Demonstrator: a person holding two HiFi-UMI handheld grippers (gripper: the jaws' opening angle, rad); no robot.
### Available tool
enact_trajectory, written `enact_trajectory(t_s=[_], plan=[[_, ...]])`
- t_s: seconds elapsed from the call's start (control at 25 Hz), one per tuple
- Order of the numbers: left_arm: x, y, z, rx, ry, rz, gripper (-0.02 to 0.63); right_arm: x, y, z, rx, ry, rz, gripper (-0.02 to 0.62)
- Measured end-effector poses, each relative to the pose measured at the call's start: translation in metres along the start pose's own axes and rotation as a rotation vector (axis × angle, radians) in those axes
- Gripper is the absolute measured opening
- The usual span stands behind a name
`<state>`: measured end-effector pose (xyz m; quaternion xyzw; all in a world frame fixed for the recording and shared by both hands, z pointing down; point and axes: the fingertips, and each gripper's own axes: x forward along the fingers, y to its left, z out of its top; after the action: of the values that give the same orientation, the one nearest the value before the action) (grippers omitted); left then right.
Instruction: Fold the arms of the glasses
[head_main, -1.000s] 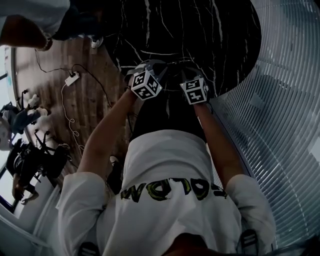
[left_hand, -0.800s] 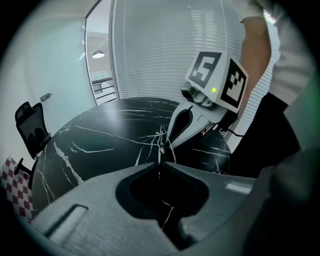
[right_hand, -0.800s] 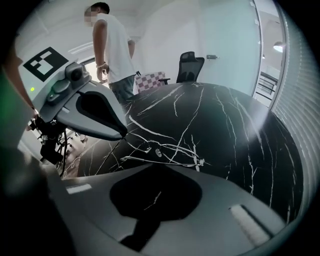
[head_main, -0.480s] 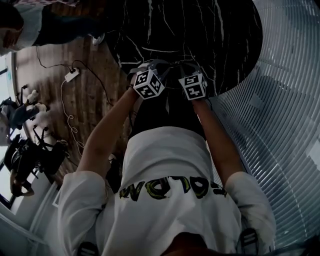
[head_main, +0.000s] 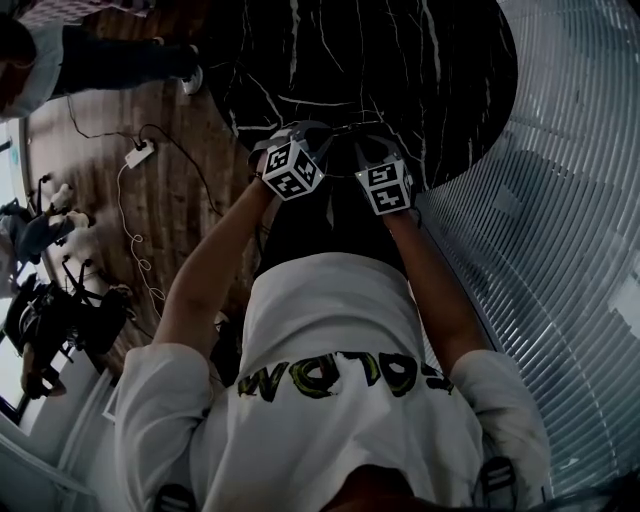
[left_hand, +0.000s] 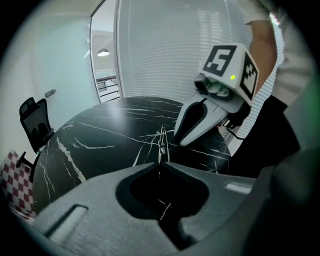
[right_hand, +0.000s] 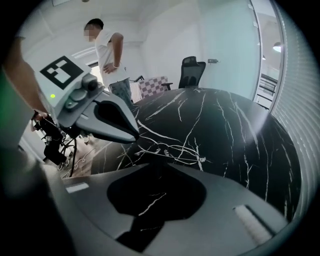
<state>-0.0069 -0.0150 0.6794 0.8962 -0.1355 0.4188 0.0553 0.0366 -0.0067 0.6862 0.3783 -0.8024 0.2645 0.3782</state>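
Note:
Thin wire-framed glasses lie on the black marble table, close to its near edge, and they also show in the right gripper view. My left gripper is shut on the near end of the wire frame. My right gripper sits just beside it with its jaws opening by a sliver, a thin wire at their tips. In the head view the left gripper and the right gripper are close together over the table edge, and the glasses are too faint to make out there.
A slatted blind wall curves along the right. A black office chair stands at the table's far side. A person stands beyond the table. Cables and a power strip lie on the wooden floor at the left.
Both grippers stay almost where they were over the table edge. The bystander at the top left of the head view has shifted.

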Motion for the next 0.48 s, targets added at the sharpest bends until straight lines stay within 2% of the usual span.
enact_trajectory(t_s=[0.08, 0.2, 0.32, 0.48], plan=[[0.001, 0.001, 0.0, -0.003, -0.001, 0.005, 0.006, -0.011, 0.015, 0.0, -0.02, -0.015, 0.043, 0.079], [0.001, 0.002, 0.0, -0.005, 0.0, 0.01, 0.006, -0.015, 0.044, -0.005, -0.1, -0.006, 0.097, 0.223], [0.001, 0.001, 0.0, -0.006, 0.001, 0.005, 0.006, -0.006, 0.059, -0.014, -0.185, 0.026, 0.069, 0.347], [0.002, 0.002, 0.002, -0.006, 0.002, 0.004, 0.006, 0.007, 0.051, -0.026, -0.26, 0.074, -0.01, 0.382]])
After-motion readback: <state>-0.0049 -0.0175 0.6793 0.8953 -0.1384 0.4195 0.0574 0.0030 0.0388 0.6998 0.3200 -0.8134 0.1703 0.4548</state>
